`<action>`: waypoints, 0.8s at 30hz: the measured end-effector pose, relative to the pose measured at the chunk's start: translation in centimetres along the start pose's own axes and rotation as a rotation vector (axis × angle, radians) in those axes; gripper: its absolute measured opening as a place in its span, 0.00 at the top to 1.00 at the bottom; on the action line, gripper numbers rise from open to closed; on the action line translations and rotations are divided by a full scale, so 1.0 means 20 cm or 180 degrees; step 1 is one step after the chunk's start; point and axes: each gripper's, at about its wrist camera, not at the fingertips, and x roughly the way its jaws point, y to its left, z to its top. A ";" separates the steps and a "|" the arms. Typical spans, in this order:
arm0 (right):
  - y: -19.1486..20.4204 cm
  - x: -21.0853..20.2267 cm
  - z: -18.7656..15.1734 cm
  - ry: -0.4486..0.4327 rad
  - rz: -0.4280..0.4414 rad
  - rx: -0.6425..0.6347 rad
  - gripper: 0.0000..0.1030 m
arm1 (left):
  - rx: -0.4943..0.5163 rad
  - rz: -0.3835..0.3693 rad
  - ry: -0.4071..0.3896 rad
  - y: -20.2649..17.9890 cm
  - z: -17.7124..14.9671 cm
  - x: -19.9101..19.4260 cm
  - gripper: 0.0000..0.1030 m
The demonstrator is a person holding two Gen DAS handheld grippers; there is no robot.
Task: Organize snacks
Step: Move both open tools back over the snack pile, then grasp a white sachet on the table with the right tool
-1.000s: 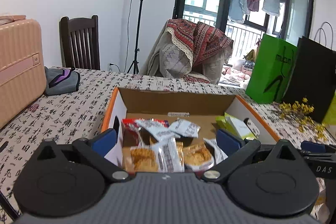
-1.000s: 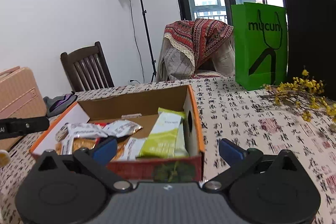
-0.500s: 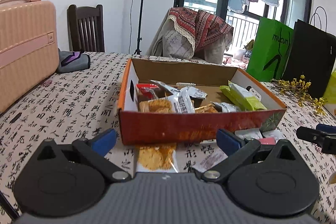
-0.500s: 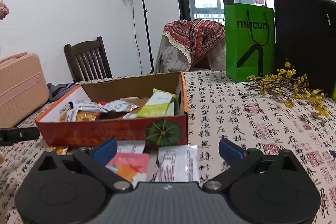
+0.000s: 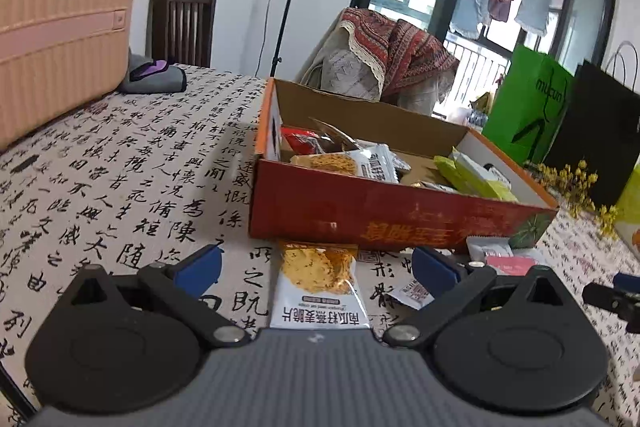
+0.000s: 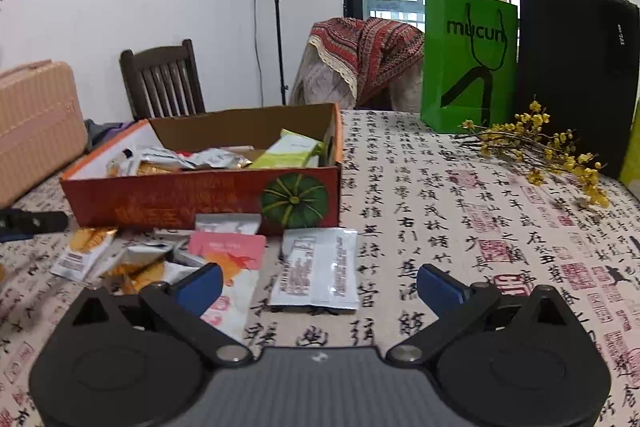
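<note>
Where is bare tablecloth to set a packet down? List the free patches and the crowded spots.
Free: cloth right of the box, up to the yellow flowers; cloth between the box's left wall and the pink suitcase. Crowded: strip before the box, littered with the white packet, pink packet, and cracker packet.

Box [image 5: 400,215]: cardboard, printed red outside, raw brown inside. Snack packets [image 6: 316,267]: glossy plastic film. Tablecloth [image 6: 460,211]: matt printed cloth. Far chair [image 6: 164,83]: dark wood. Bags [image 6: 468,59]: smooth paper. Left suitcase [image 5: 52,27]: ribbed plastic.
</note>
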 end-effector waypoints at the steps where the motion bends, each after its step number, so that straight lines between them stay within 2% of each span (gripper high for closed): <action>1: 0.00 0.01 0.00 0.0017 -0.0013 0.0003 0.00 | -0.0003 0.0010 -0.0007 0.01 0.00 0.00 0.00; 6: 0.02 0.08 0.02 0.0186 -0.0003 -0.0013 0.00 | -0.0040 0.0035 0.0009 0.02 -0.01 0.00 0.00; 10: 0.03 0.19 0.04 0.0319 -0.0196 -0.0013 0.01 | -0.0091 0.0021 -0.0001 0.04 -0.01 0.00 0.00; 12: 0.02 0.26 0.05 0.0430 -0.0167 0.0019 0.08 | -0.0110 0.0033 0.0000 0.05 -0.01 0.00 0.00; 13: 0.02 0.29 0.06 0.0470 -0.0191 0.0029 0.08 | -0.0126 0.0035 0.0009 0.05 -0.01 0.00 0.00; 15: 0.01 0.33 0.07 0.0489 -0.0242 0.0060 0.08 | -0.0165 0.0024 0.0013 0.06 -0.01 0.00 0.00; 19: -0.01 0.38 0.09 0.0498 -0.0170 0.0165 0.09 | -0.0171 0.0023 0.0020 0.06 -0.01 0.00 0.00; 21: 0.01 0.41 0.09 0.0547 -0.0148 0.0112 0.19 | -0.0178 0.0029 0.0026 0.06 -0.01 0.00 0.00; 24: 0.03 0.41 0.07 0.0482 -0.0166 0.0036 0.30 | -0.0195 0.0038 0.0036 0.06 -0.01 0.01 0.00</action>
